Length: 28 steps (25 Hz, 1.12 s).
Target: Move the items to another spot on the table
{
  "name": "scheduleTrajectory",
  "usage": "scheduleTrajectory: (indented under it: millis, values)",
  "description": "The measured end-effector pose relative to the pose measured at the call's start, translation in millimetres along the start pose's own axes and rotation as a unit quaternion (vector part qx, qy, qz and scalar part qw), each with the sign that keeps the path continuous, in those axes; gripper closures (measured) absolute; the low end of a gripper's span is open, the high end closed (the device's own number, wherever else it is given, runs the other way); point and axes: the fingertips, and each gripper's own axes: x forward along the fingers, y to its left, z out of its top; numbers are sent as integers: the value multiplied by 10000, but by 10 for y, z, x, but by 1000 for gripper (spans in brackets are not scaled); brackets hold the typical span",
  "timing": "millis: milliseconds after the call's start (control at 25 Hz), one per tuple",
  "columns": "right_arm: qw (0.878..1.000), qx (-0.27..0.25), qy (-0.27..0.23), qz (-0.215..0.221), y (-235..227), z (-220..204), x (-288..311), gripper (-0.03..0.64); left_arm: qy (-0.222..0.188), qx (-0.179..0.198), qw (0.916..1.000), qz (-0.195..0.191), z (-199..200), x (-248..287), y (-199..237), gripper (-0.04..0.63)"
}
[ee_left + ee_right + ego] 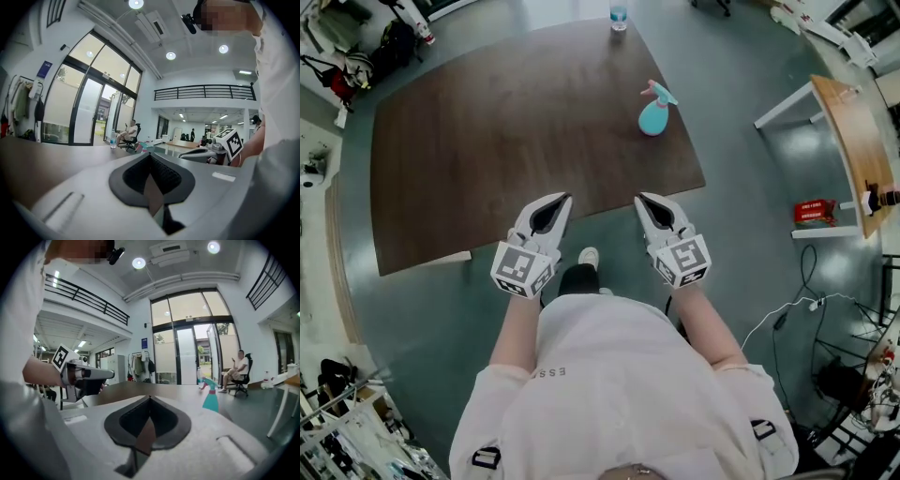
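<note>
Teal spray bottle (654, 111) w/ pink trigger stands upright on the dark brown wooden table (487, 159), toward its far right part, near the right edge. No label or print can be made out on it. In the right gripper view it sits ahead and to the right of the jaws, well apart from them.

Clear water bottle (619, 14) w/ blue label stands at the table's far edge; label text too small to read.

Left gripper (565, 198): jaws fully together, pads meet in one seam, nothing btwn them. It is held at the table's near edge, not touching any item. Right gripper (640, 198): jaws likewise closed tight, empty, also at the near edge, beside the left one w/ a gap btwn the two.

Each gripper carries a cube (523, 269) w/ black-and-white square markers; patterns only, no letters.

Readable writing: the letters "ESS" on the person's pale shirt (609, 375), rest of the word lost in a fold. Red box (811, 212) on a white shelf off to the right has white print, too small to read. Blue sign (45, 69) on the wall by the glass doors, text unreadable.
</note>
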Motion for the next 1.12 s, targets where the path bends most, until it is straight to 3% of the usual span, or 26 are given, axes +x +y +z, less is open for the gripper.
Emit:
scheduleTrajectory:
  millis: [120, 320, 680, 880, 1120]
  values:
    - [9990, -36, 15, 437, 276, -97, -219, 624, -16, -129, 9994, 333, -129, -320, -244, 578]
    - [9969, -4, 97, 774, 566, -215, -451, 624, -51, -354, 9957, 851, -291, -848, -499, 578]
    - [9897, -326, 111, 1393, 1565, -160, -403, 624, -369, -378, 9827, 1775, -259, -2052, -241, 578]
    - [9888, -387, 174, 1433, 1892, -163, -324, 624, -462, -437, 9812, 1824, -255, -2385, -94, 578]
    - [9923, -349, 149, 1183, 2328, -107, -111, 624, -375, -421, 9852, 1616, -263, -2804, 148, 578]
